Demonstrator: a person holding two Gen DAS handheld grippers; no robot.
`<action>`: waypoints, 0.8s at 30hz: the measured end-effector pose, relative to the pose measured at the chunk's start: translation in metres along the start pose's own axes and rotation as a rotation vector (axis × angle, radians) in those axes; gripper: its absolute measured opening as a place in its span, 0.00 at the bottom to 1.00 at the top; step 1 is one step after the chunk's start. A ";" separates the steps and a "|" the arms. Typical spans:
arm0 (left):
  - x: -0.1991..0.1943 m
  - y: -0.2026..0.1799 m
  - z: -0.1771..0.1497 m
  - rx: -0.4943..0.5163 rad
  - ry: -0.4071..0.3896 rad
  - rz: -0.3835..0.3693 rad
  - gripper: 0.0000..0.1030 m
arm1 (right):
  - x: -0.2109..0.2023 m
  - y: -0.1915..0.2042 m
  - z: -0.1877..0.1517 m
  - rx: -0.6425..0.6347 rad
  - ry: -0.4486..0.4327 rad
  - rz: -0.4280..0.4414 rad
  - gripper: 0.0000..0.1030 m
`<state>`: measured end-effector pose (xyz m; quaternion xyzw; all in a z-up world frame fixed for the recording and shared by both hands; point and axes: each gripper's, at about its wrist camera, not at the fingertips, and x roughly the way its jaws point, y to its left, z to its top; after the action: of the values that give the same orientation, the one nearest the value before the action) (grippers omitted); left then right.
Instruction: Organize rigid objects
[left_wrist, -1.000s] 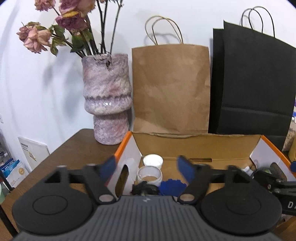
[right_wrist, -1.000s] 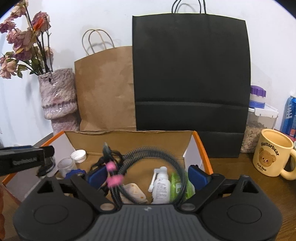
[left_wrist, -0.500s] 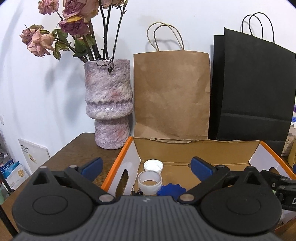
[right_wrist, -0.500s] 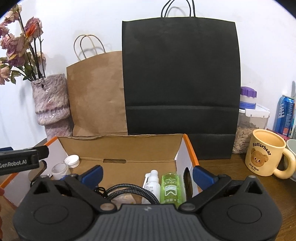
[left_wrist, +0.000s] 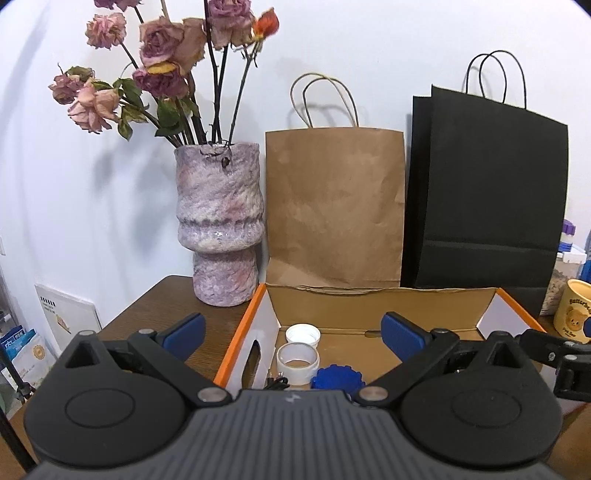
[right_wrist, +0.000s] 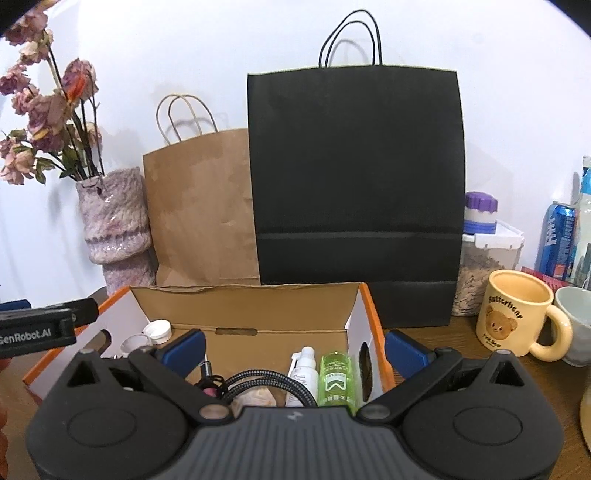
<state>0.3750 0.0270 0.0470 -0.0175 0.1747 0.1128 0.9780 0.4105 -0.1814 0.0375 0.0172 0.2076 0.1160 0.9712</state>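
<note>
Both the left gripper (left_wrist: 291, 330) and right gripper (right_wrist: 294, 350) are spread wide, apparently empty, above the orange-edged cardboard box (left_wrist: 376, 306).

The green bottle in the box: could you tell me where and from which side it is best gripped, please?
Probably grip the green bottle across its flat body just below the cap, coming from above. It stands upright near the box's right wall with a white spray bottle close on its left and a braided cable in front, so the sides look crowded and the top is free.
</note>
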 end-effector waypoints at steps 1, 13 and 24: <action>-0.004 0.001 0.000 0.000 0.000 -0.005 1.00 | -0.004 0.000 0.000 -0.003 -0.003 0.000 1.00; -0.049 0.015 -0.008 0.000 -0.016 -0.036 1.00 | -0.055 0.007 -0.012 -0.043 -0.018 0.009 1.00; -0.100 0.026 -0.020 -0.008 -0.041 -0.048 1.00 | -0.105 0.009 -0.025 -0.054 -0.023 0.002 1.00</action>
<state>0.2711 0.0295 0.0630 -0.0231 0.1538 0.0902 0.9837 0.3053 -0.1978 0.0575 -0.0073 0.1932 0.1224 0.9735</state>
